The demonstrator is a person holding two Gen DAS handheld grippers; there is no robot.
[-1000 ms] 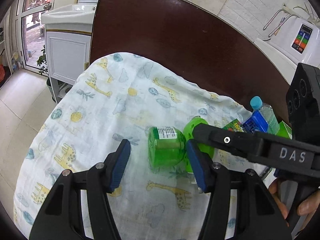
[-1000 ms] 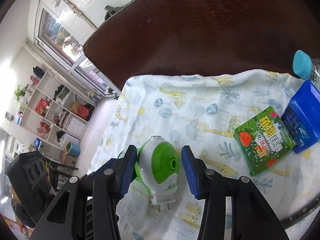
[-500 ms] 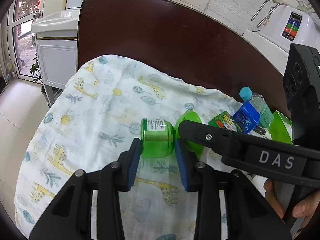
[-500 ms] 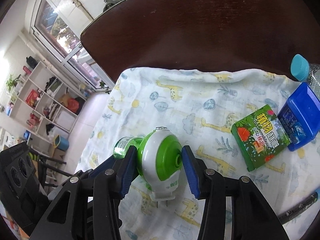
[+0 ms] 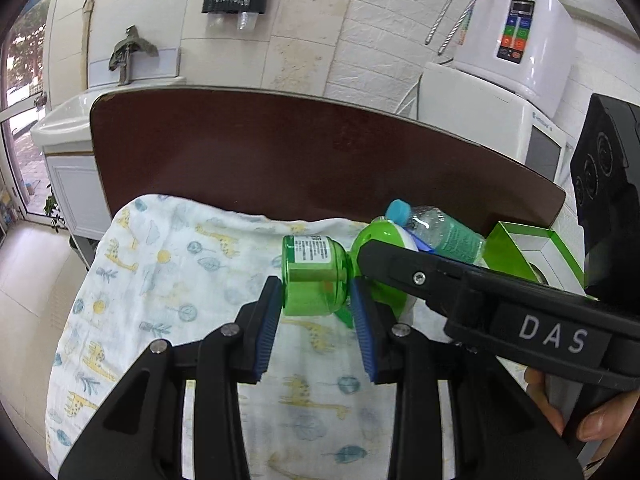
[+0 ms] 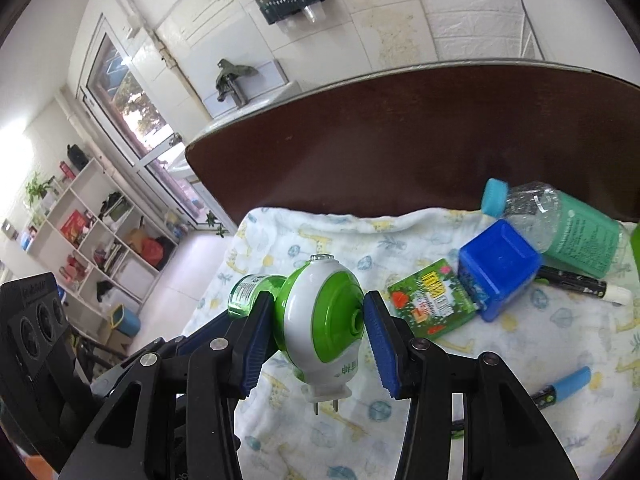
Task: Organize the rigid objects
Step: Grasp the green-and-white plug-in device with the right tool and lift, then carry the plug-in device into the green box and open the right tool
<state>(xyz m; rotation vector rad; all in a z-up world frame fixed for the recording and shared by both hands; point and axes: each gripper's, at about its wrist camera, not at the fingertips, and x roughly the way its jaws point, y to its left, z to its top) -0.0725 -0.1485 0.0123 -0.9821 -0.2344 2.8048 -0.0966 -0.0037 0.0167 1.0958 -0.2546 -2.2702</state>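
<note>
Above giraffe-print cloth (image 6: pixel 500 364), mosquito-repellent plug-in heater (image 6: pixel 324 320) held off surface, plug prongs pointing down, green refill bottle (image 5: pixel 314 276) attached at one end. Left gripper (image 5: pixel 316 320) clamped on bottle, blue pads pressing both sides. Right gripper (image 6: pixel 316 334) closed around green-and-white heater body. Nearby on cloth: green printed box (image 6: pixel 432 298), touching blue box (image 6: pixel 498 266), clear water bottle (image 6: pixel 560 228) with blue cap lying behind, marker (image 6: pixel 580 284) beside. Dark wooden table (image 5: pixel 300 152) under cloth.
</note>
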